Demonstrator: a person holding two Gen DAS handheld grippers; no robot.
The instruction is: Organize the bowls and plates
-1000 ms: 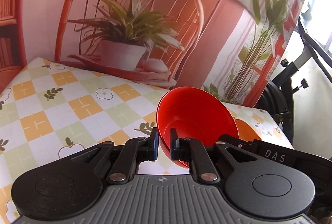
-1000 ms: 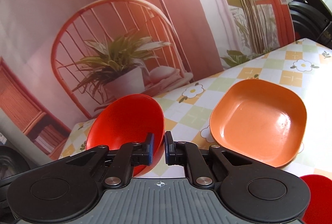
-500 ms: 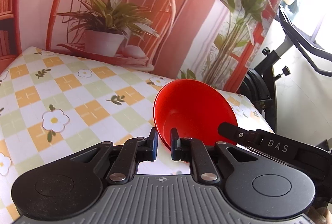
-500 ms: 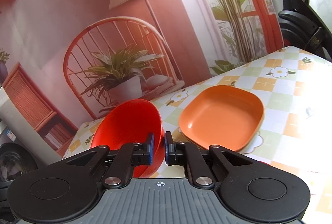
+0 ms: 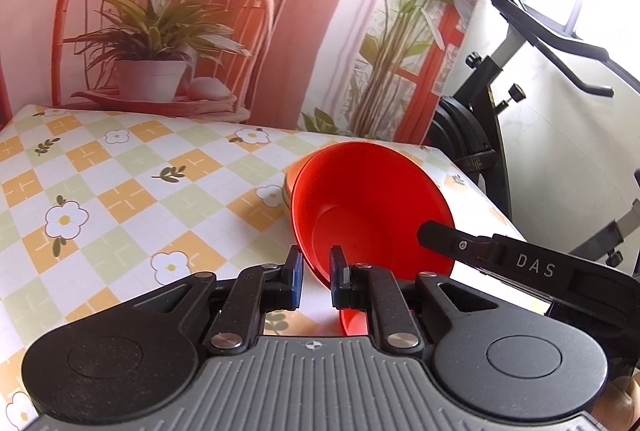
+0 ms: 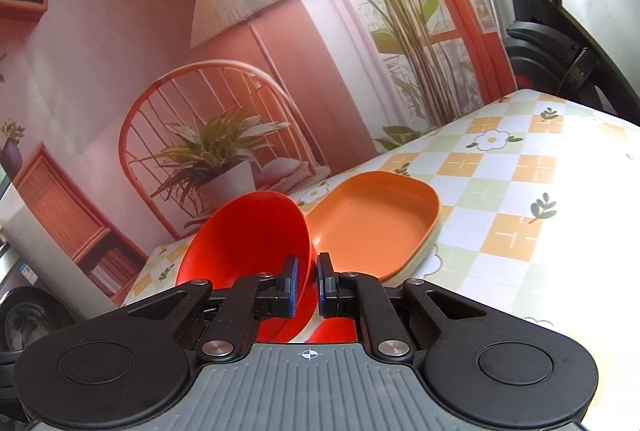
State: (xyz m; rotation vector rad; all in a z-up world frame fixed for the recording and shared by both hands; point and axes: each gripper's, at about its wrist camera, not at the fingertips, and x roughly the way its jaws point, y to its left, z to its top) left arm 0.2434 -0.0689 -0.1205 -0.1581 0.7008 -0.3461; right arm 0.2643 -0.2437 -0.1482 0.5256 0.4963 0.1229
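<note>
A red bowl is held tilted above the table, its open side turned toward the left wrist camera. The left gripper is clamped on the bowl's near rim, one finger inside the bowl and the other outside it. In the right wrist view the same red bowl shows its inside too, and the right gripper is clamped on the opposite edge of the rim, with the rim pinched between its two blue-padded fingertips. Both grippers thus hold the one bowl between them.

Just beyond the bowl, an orange plate with rounded corners and a raised rim lies flat on the table; the bowl overlaps its near edge in the right wrist view, but whether they touch cannot be told. In the left wrist view only a thin orange sliver of the plate shows behind the bowl, near the table's far right corner.

Below the held bowl, part of a second red dish shows between the gripper fingers.

The table wears a cloth checked in white, orange and pale green with small flowers. A printed backdrop of a red chair and potted plant stands along its far edge. An exercise bike stands past the table's right edge.
</note>
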